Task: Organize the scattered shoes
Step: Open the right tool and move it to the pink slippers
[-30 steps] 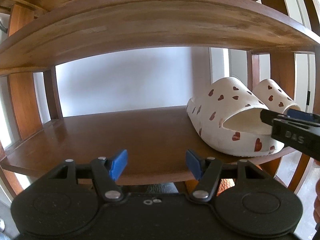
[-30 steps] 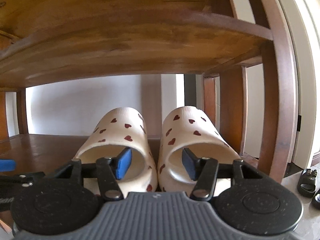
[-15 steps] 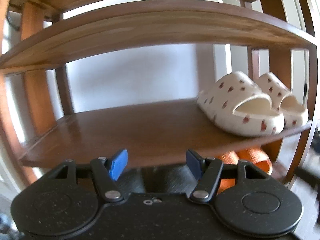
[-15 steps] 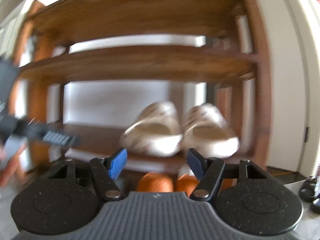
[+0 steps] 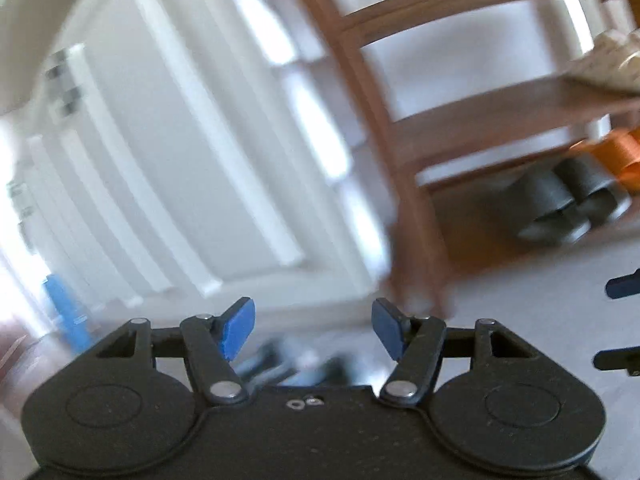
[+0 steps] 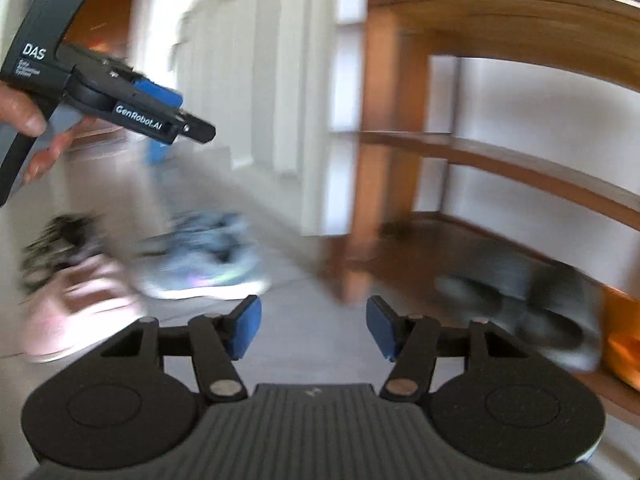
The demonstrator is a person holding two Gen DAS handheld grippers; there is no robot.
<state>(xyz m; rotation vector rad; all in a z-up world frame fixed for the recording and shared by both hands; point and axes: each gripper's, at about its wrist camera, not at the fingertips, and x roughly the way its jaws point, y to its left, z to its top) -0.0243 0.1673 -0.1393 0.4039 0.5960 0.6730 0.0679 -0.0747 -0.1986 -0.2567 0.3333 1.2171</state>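
Observation:
Both views are blurred by motion. My left gripper (image 5: 313,328) is open and empty, facing a white panelled door beside the wooden shoe rack (image 5: 404,200). A blurred bluish shoe (image 5: 288,364) shows low between its fingers. My right gripper (image 6: 314,328) is above the floor, its jaws closing with nothing between them. Ahead of it on the floor lie a pale blue sneaker (image 6: 208,256), a pink shoe (image 6: 80,308) and a dark patterned shoe (image 6: 56,240). The left gripper (image 6: 188,116) hangs above them in a hand (image 6: 24,112). The right gripper (image 5: 618,322) shows at the edge of the left wrist view.
On the rack, cream slippers (image 5: 612,56) sit on a middle shelf. Dark grey slippers (image 6: 532,304) and orange shoes (image 5: 618,152) are on the bottom shelf. The rack's left post (image 6: 368,200) stands between the shelves and the floor shoes. A blue object (image 5: 64,312) stands by the door.
Both grippers have pulled back from the shelf with the cream slippers and swung left. The floor and its scattered shoes have come into view. The right jaws have narrowed a little.

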